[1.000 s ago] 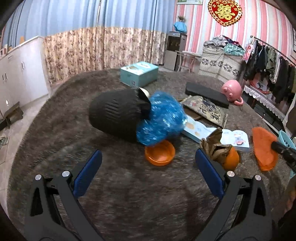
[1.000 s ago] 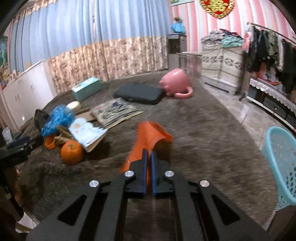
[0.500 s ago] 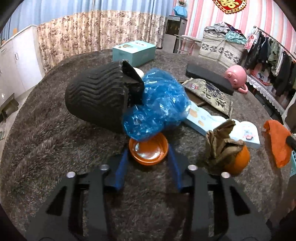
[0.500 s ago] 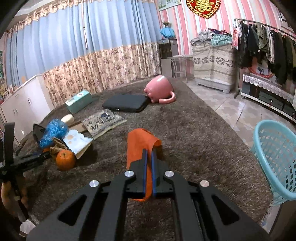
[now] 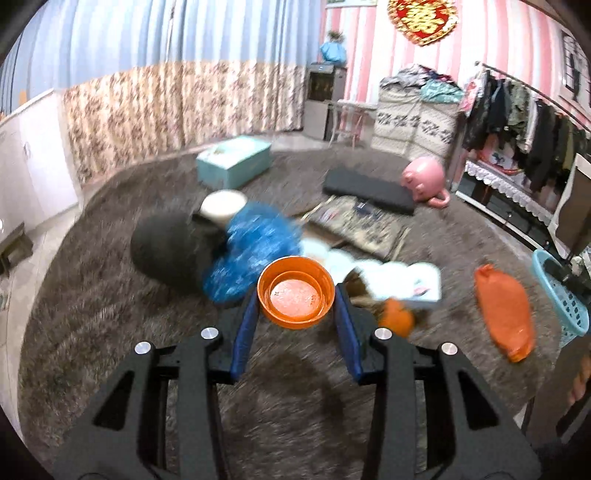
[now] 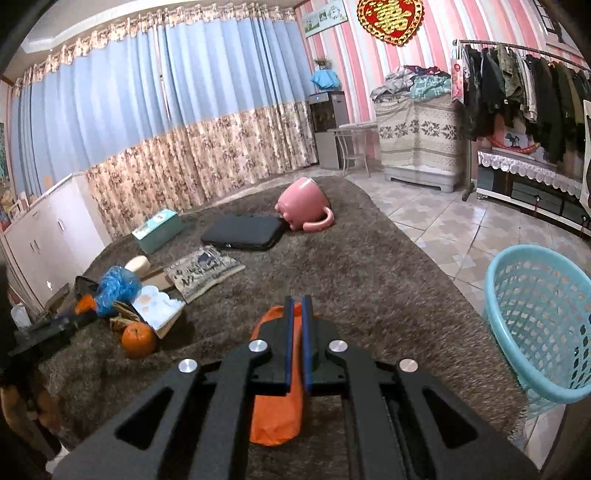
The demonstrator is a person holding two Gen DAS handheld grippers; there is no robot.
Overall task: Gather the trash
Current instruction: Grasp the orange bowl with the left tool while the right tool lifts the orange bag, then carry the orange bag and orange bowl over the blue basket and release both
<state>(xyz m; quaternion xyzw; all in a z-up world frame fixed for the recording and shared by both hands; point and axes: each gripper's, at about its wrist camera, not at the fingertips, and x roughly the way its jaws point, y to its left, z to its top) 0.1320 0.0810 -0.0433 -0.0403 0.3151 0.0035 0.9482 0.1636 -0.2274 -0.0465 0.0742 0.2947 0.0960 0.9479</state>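
I am working in a lived-in room of a home, part bedroom, part sitting room. A shaggy brown rug (image 6: 369,266) covers the floor, with pale tiles (image 6: 443,221) past its right edge. Blue curtains (image 6: 166,81) with a flowered lower band hang along the far wall, and pink striped wallpaper carries a red and gold wedding ornament (image 6: 390,18). A clothes rail (image 6: 517,85) full of dark garments stands on the right, folded laundry is heaped on a covered chest (image 6: 417,129), and a water dispenser (image 6: 330,129) sits in the far corner. White cupboards (image 6: 48,236) line the left wall.
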